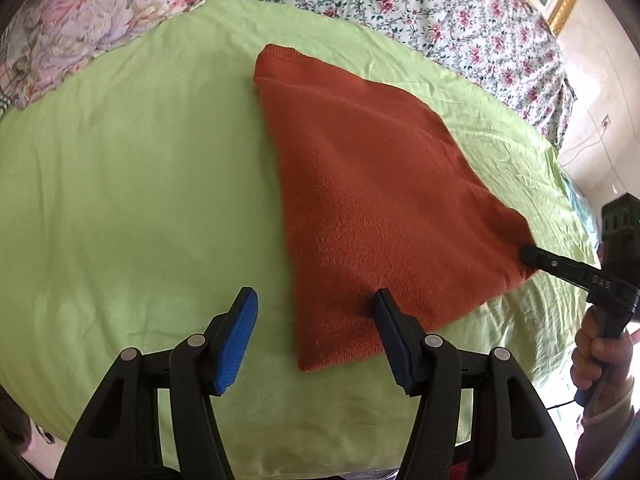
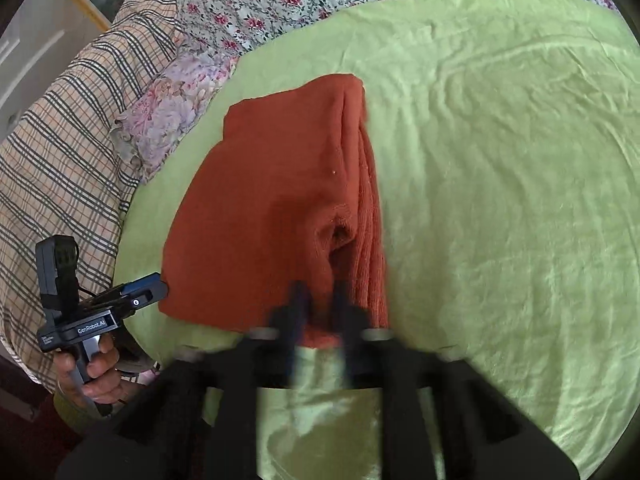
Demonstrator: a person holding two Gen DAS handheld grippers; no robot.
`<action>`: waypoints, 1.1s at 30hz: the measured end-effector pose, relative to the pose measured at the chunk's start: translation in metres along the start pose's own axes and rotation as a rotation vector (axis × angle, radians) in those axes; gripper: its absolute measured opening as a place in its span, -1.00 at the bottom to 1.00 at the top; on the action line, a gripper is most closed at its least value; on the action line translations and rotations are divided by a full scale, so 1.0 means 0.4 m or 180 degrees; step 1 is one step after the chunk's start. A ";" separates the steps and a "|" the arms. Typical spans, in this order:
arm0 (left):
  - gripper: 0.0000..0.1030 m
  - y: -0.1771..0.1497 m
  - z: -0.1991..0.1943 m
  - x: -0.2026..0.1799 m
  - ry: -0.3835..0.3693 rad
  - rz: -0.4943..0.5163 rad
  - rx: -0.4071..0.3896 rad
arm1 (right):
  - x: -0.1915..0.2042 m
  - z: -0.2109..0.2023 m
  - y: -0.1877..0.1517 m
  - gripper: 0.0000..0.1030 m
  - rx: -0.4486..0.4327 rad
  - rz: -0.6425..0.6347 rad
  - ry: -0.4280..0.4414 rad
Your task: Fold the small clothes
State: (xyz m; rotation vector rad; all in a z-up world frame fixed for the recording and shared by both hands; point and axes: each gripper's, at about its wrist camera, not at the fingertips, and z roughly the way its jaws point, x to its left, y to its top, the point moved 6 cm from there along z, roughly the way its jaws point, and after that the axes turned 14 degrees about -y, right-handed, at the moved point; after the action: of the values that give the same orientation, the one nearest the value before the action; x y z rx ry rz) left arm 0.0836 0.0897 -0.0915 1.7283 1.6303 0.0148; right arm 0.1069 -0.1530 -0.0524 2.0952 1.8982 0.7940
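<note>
Right wrist: sweater [image 2: 272, 208] corner between gripper [image 2: 318, 312] fingers (blurred).

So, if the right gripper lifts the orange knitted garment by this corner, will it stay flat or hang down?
The orange knitted garment would probably sag: soft knit, already creased into loose layers. The layers may slip open, since the right gripper pinches only one corner. It looks light; it barely dents the green sheet.
</note>
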 end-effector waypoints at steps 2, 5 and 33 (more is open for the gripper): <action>0.17 0.007 0.008 0.005 -0.0014 -0.0029 0.0012 | 0.003 -0.022 0.009 -0.90 -0.0104 0.0011 0.0037; 0.18 0.000 0.039 0.017 0.0121 -0.0042 0.0145 | -0.001 -0.028 0.006 -0.91 -0.0152 -0.0089 -0.0107; -0.03 0.001 0.112 -0.058 -0.0222 0.0341 0.0154 | 0.002 0.109 0.045 -0.89 0.0016 -0.0080 -0.0415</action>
State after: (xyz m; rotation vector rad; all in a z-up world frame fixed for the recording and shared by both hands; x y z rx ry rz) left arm 0.1013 0.0476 -0.1125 1.8311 1.4975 -0.0335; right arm 0.1449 -0.1463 -0.0797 2.0677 1.8563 0.6315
